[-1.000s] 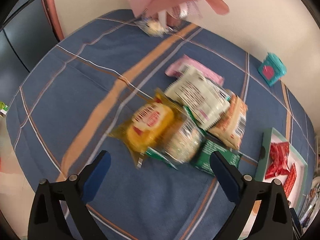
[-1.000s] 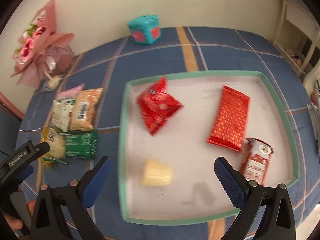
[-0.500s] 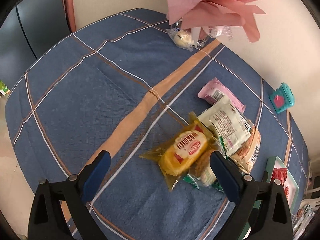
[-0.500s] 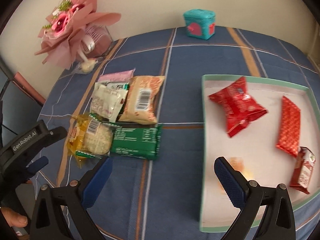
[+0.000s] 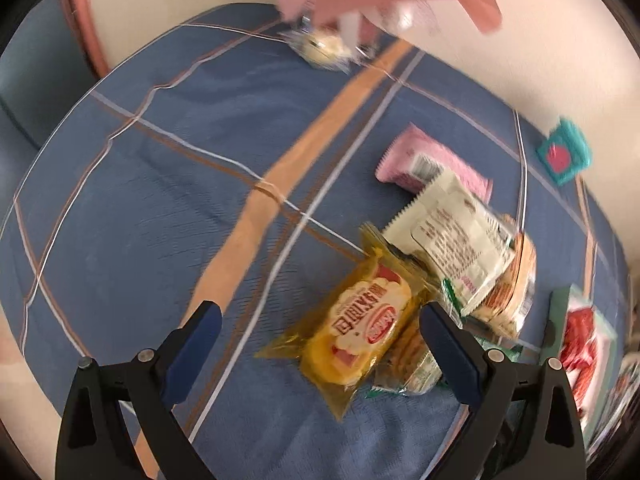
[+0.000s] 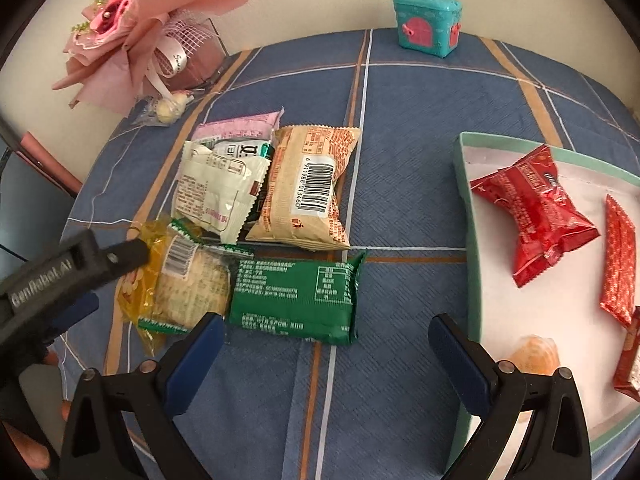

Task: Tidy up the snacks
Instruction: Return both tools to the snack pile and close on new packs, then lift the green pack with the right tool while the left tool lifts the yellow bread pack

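Observation:
A pile of snack packets lies on the blue plaid tablecloth [image 6: 400, 128]: a yellow cake packet [image 5: 356, 324], a white packet [image 6: 216, 188], a tan packet [image 6: 308, 188], a pink one [image 6: 240, 126] and a green bar [image 6: 296, 300]. My left gripper [image 5: 320, 344] hangs open just above the yellow packet, which sits between its fingers. In the right wrist view that left gripper [image 6: 92, 272] reaches in from the left over the yellow packet [image 6: 144, 280]. My right gripper [image 6: 328, 352] is open and empty above bare cloth, between the green bar and the green-rimmed tray [image 6: 464, 200] holding red packets [image 6: 536, 208].
A pink flower bouquet [image 6: 132, 36] stands at the back left with a small clear-wrapped sweet [image 6: 168, 110] beside it. A teal toy chest [image 6: 428, 24] sits by the wall. An orange wrapped snack [image 6: 532, 356] lies in the tray. A hand [image 6: 28, 440] holds the left gripper.
The left gripper has come down closer over the yellow packet. The right gripper has swung left from above the tray to the cloth beside the green bar.

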`<action>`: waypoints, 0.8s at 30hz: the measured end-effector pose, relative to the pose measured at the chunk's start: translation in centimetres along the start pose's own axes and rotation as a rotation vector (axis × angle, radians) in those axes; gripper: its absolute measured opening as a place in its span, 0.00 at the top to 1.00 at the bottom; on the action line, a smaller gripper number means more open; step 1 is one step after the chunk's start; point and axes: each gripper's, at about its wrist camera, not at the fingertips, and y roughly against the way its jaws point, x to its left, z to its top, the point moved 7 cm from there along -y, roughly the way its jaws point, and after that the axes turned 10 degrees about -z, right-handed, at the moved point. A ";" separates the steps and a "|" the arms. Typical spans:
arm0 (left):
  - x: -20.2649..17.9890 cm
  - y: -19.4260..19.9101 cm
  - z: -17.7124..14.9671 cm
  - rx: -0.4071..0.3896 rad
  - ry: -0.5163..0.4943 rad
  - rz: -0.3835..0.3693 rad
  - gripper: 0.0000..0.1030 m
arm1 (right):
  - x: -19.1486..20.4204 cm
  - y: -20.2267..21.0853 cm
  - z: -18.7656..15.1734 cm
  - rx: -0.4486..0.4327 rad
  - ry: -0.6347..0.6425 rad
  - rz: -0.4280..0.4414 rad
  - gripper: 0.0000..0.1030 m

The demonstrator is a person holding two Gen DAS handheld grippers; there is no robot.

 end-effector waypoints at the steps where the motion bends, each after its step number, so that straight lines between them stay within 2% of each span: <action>1: -0.2 -0.3 0.0 0.009 -0.015 0.008 0.04 | 0.1 -0.4 0.1 0.004 -0.001 -0.003 0.00; 12: 0.8 -2.4 0.0 0.064 0.004 0.043 0.05 | 2.0 -3.0 0.9 0.028 0.015 -0.030 0.01; 15: 0.9 -2.7 -0.1 0.078 0.032 0.016 0.17 | 1.9 -3.1 1.0 0.024 0.012 -0.039 0.08; 20: 0.7 -3.1 -0.9 0.107 0.049 -0.032 0.46 | 2.1 -2.8 1.2 0.030 0.006 -0.037 0.27; 24: 0.7 -2.4 -1.2 0.097 0.068 -0.058 0.56 | 1.8 -2.6 1.1 0.044 0.000 -0.032 0.30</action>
